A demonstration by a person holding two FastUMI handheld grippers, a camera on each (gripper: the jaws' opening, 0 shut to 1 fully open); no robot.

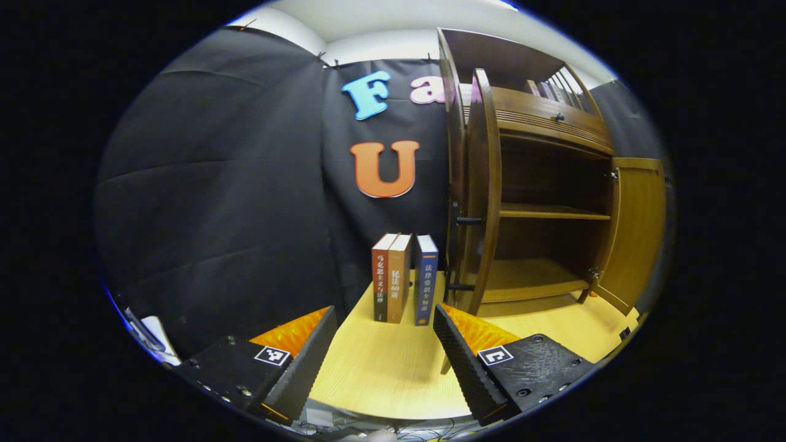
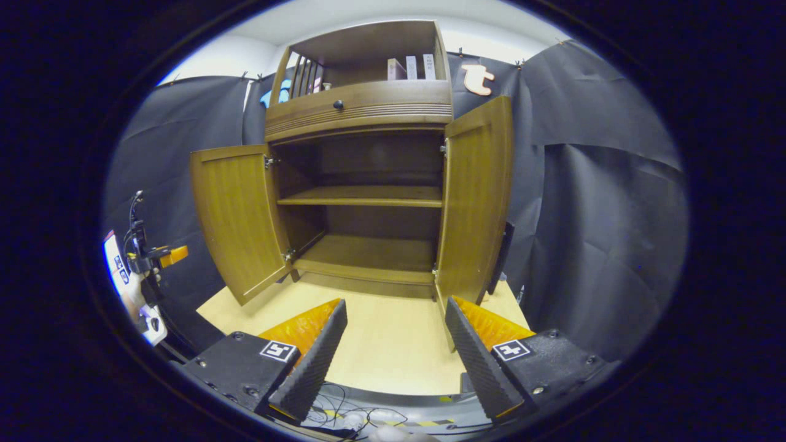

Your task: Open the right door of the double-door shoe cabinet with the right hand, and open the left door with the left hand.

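Gaping cabinet [image 2: 368,196], handles hidden.

Left gripper view flanks the cabinet [image 1: 540,202]; right gripper view fronts it.

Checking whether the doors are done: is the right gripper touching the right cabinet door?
Apart. In the right gripper view the right gripper is open over the bare tabletop, and the right door stands swung open beyond its fingertips, with tabletop showing between them.
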